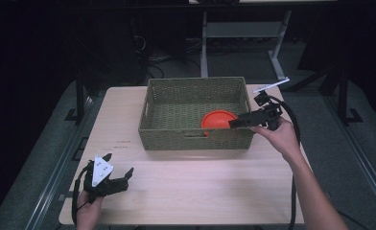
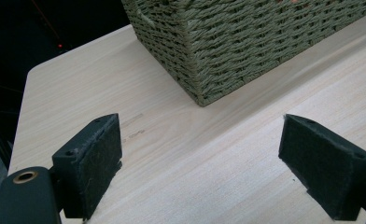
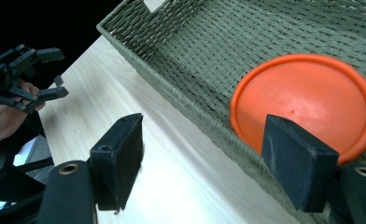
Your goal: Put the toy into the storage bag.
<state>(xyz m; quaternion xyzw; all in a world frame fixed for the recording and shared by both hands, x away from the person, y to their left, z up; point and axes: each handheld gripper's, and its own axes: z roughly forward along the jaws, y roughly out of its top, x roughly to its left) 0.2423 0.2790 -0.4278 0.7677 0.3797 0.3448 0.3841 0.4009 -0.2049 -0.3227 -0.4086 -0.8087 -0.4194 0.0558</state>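
A green woven basket (image 1: 195, 139) stands on the far half of the light wooden table (image 1: 200, 191). An orange plate (image 1: 217, 118) lies inside it, near the front right corner. My right gripper (image 1: 234, 123) hovers at that corner, pointing left, open. In the right gripper view one jaw hangs over the table and the other over the orange plate (image 3: 307, 98), with the basket's front rim (image 3: 190, 107) running between them untouched. My left gripper (image 1: 120, 164) rests at the table's front left, open and empty, aimed at the basket's corner (image 2: 228, 42).
Bare tabletop lies in front of the basket and to its left. A white strip (image 1: 271, 85) sits at the table's far right edge. Desk legs and cables stand on the dark floor behind. The left gripper (image 3: 59, 73) also shows far off in the right gripper view.
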